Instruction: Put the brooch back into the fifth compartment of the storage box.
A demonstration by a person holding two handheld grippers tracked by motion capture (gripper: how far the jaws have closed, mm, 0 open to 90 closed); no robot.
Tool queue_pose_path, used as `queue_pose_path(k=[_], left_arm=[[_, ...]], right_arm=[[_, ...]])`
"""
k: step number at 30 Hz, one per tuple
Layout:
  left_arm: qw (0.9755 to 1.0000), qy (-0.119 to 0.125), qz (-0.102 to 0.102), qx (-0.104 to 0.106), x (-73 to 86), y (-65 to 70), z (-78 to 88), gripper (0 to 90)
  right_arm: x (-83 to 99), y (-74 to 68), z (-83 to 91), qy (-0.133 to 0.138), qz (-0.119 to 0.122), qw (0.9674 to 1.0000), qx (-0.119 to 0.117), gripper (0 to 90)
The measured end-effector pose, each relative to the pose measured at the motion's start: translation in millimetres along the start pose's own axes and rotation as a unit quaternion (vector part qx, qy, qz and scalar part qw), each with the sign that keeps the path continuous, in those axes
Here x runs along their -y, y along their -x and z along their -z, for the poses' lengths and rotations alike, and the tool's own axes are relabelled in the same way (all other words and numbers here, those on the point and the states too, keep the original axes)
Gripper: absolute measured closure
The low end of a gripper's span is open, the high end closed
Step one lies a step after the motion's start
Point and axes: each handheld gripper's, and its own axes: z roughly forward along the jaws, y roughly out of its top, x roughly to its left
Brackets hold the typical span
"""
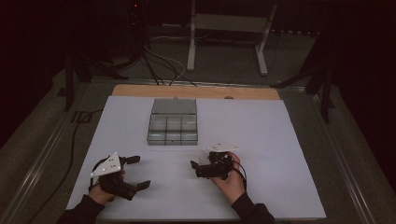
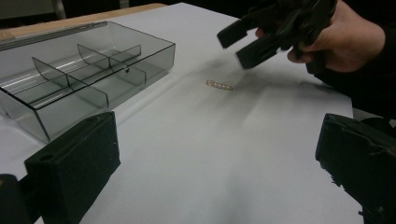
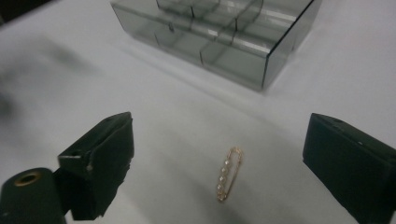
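Note:
A small gold pin set with little stones (image 3: 229, 174) lies flat on the white sheet, short of a smoky clear compartment box (image 1: 173, 135). My right gripper (image 3: 219, 140) hovers over the pin, open, one jaw on each side of it and neither touching. From the left gripper view, the pin (image 2: 219, 85) lies just below and in front of that right gripper (image 2: 240, 44), which a hand holds. My left gripper (image 1: 139, 171) is open and holds nothing at the near left of the sheet, pointing right toward the pin. The box (image 2: 140, 65) has no lid on.
The white sheet (image 1: 261, 130) covers most of the wooden table. The box (image 3: 268, 60) has several divided compartments, with a tiny dark speck in one of them. Cables and a white stand (image 1: 226, 28) sit on the floor beyond the far edge.

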Motion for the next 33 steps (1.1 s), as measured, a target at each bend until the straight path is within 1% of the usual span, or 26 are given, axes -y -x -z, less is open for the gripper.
queue_pose_path(k=[2,5,7,8,9,14,17,19,20,21,23,25,28,30,31,33], left_arm=[[1.0000,-0.001,-0.001,0.000,0.2,0.1,0.0,1.1],[1.0000,-0.002,-0.001,0.001,0.3,-0.2,-0.3,1.1],[1.0000,-0.002,-0.001,0.001,0.5,-0.1,-0.1,1.1],[1.0000,-0.002,-0.001,0.001,0.5,-0.2,-0.1,1.1],[1.0000,-0.001,-0.001,0.002,0.4,-0.3,-0.1,1.1],[1.0000,-0.002,-0.002,0.002,0.3,-0.2,-0.2,1.1],[1.0000,-0.002,-0.001,0.002,0.6,-0.1,-0.4,1.1],[1.0000,-0.002,-0.002,0.003,0.5,-0.2,-0.5,1.1],[1.0000,-0.003,-0.001,0.002,0.5,-0.2,-0.7,1.1],[1.0000,-0.003,-0.001,0.002,0.7,-0.1,-0.8,1.1],[1.0000,-0.003,-0.001,0.003,0.8,0.0,-0.7,1.1],[1.0000,-0.003,-0.002,0.003,0.6,-0.1,-0.8,1.1],[1.0000,-0.003,-0.002,0.003,0.6,0.0,-0.6,1.1],[1.0000,-0.003,-0.003,0.003,0.4,-0.2,-0.5,1.1],[1.0000,-0.003,-0.002,0.003,0.5,-0.1,-0.6,1.1],[1.0000,-0.004,-0.002,0.003,0.6,0.1,-0.5,1.1]], right_arm=[[1.4,-0.9,-4.0,-0.012,-0.004,0.9999,0.008,19.2],[2.4,-1.3,-9.6,-0.032,-0.018,0.9991,0.020,27.6],[3.3,-0.8,-12.8,-0.045,-0.030,0.9982,0.025,38.5],[4.0,-0.9,-13.9,-0.051,-0.032,0.9978,0.030,42.8],[4.7,-1.1,-15.3,-0.055,-0.035,0.9973,0.033,45.3],[7.1,-1.7,-20.1,-0.067,-0.031,0.9959,0.053,56.5],[7.6,-3.8,-22.6,-0.072,-0.024,0.9950,0.064,60.8],[8.2,-6.6,-23.8,-0.074,-0.014,0.9943,0.075,62.3],[8.2,-7.9,-24.3,-0.076,-0.004,0.9938,0.081,63.5],[8.2,-8.6,-24.5,-0.076,-0.002,0.9935,0.084,64.1],[8.2,-8.8,-24.6,-0.077,-0.002,0.9934,0.085,65.7],[8.2,-10.1,-24.5,-0.078,0.002,0.9928,0.092,71.0],[8.2,-12.8,-25.0,-0.078,0.008,0.9926,0.092,78.9],[7.9,-13.7,-25.2,-0.079,0.009,0.9926,0.092,80.6],[7.7,-12.9,-25.1,-0.079,0.007,0.9926,0.091,84.5],[7.1,-10.5,-24.6,-0.080,-0.004,0.9932,0.084,85.2]])
